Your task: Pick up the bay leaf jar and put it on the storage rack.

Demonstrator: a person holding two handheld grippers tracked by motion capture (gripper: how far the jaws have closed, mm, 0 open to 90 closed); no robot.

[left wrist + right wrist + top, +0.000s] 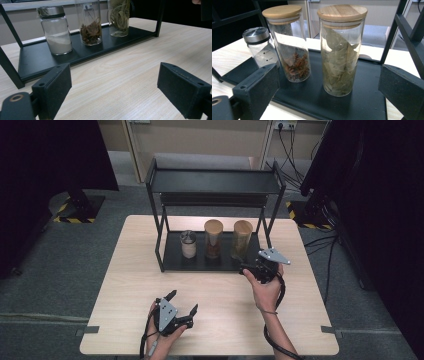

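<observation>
1. You are on the approach: right gripper [248,268], fingers apart and empty, faces the bay-leaf jar [342,50] at the shelf's [172,261] right end.
2. Next, advance until the fingers straddle the jar, then close.
3. Left gripper [183,302] rests near the tabletop's [225,295] front edge, fingers apart.

No readable text, labels, brands or numbers anywhere: the three jars on the rack's lower shelf carry none. Only sign-like marks: yellow-black hazard stripes [70,219] on the floor beyond the table's far-left corner.
</observation>
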